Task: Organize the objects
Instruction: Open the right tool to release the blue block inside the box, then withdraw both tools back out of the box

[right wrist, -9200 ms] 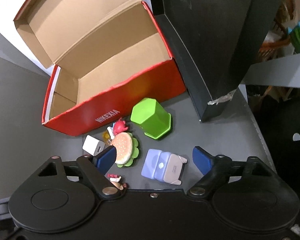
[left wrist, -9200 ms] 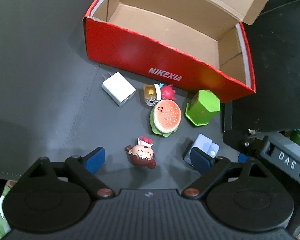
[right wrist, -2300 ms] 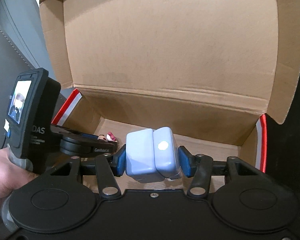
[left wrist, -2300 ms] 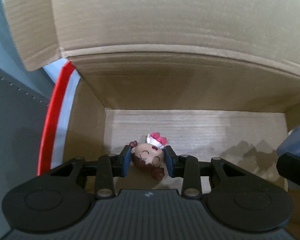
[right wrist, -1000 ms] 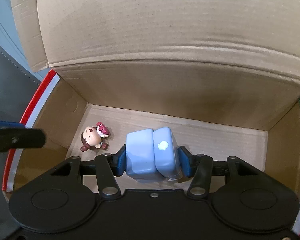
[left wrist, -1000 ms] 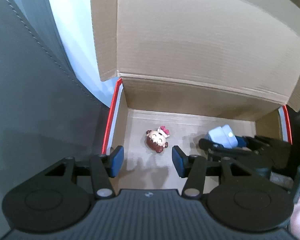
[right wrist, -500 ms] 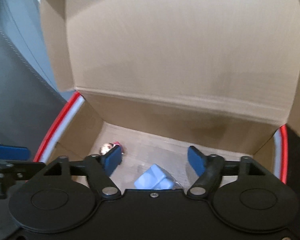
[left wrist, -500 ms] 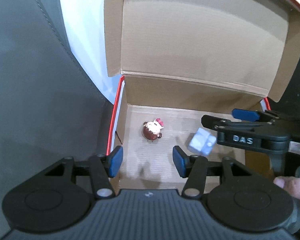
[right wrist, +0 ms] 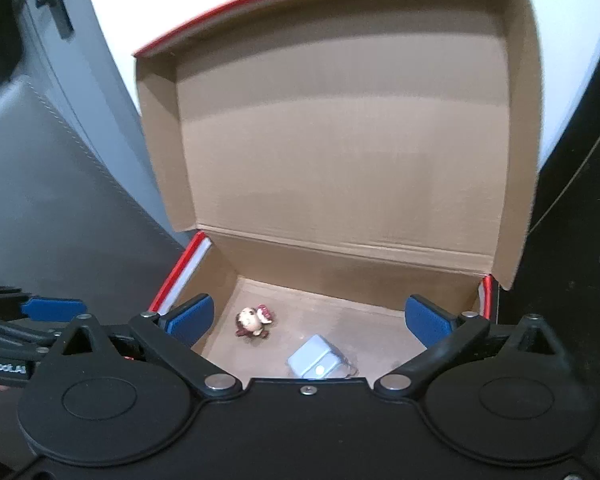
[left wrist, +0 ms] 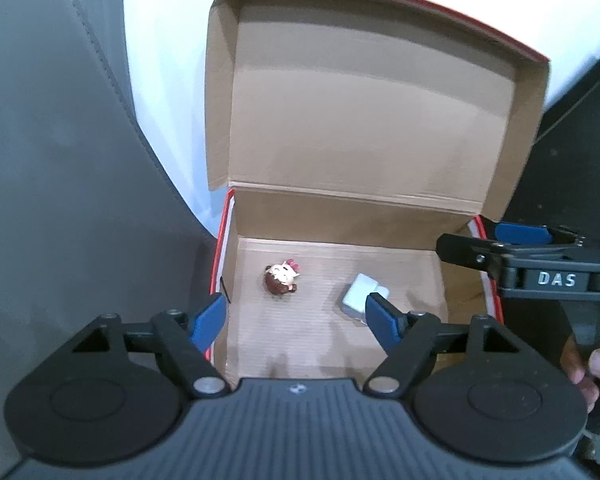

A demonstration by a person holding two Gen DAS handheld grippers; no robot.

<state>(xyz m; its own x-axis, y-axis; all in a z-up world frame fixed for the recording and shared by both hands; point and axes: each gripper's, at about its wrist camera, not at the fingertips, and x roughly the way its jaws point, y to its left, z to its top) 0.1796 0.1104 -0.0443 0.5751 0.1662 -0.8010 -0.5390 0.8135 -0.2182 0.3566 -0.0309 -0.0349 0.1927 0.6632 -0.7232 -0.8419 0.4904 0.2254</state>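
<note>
Item: red cardboard box (left wrist: 219, 264), lid standing open, brown inside; taken as the landmark for all places below.

Contents, on the box floor:
- Small doll figure (left wrist: 281, 279), brown hair and pink bow, lying toward the box's left wall.
- Pale blue toy (right wrist: 315, 356), blocky, lying toward the middle-right of the floor, well apart from the doll figure.

Tools:
- Left gripper (left wrist: 296, 317), held above the box's near edge; its blue fingers (left wrist: 209, 315) have just been opening and stand apart, nothing between them.
- Right gripper (right wrist: 309, 319), also above the box; its fingers (right wrist: 427, 318) have just been opening to a wide spread, and the pale blue toy lies free on the floor below them. A person's hand (left wrist: 590, 368) shows on its handle at the box's right side.

Step in hand, as judged: both pieces are deposited and released; the grippers are empty above the box.

Next move, as judged: each gripper needs to clear the box walls and go for whatever remains unsorted. No such piece shows in either view.
</note>
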